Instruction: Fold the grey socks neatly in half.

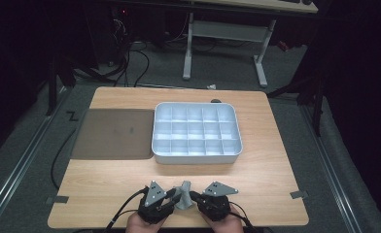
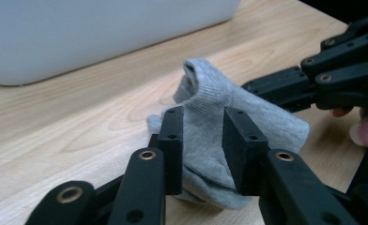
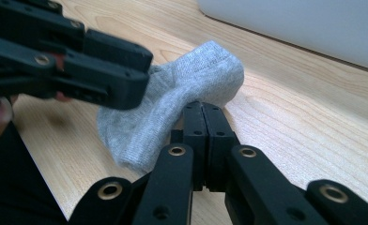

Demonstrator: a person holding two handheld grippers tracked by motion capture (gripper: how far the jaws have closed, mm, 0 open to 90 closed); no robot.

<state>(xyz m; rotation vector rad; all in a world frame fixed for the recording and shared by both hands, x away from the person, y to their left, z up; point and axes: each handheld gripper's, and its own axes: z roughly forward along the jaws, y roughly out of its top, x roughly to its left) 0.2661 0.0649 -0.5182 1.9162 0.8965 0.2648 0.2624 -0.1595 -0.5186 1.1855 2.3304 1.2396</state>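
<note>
- A grey sock [image 1: 183,193] sits bunched at the near edge of the wooden desk [image 1: 271,174], held between two grippers.
- The left gripper [image 2: 203,140] has its jaws parted around a fold of the sock, cloth filling the gap.
- The right gripper [image 3: 203,123] has its jaws pressed together at the sock's edge, pinching the fabric.
- Farther back stands a white compartment tray [image 1: 197,157], with a dark mat [image 1: 113,133] on its left.

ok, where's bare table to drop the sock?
Bare wood lies right of the divided tray up to the table edge, and in the strip between tray and claws. The dark mat is also free. Crowded spot: near edge, where both claws meet the sock.
</note>
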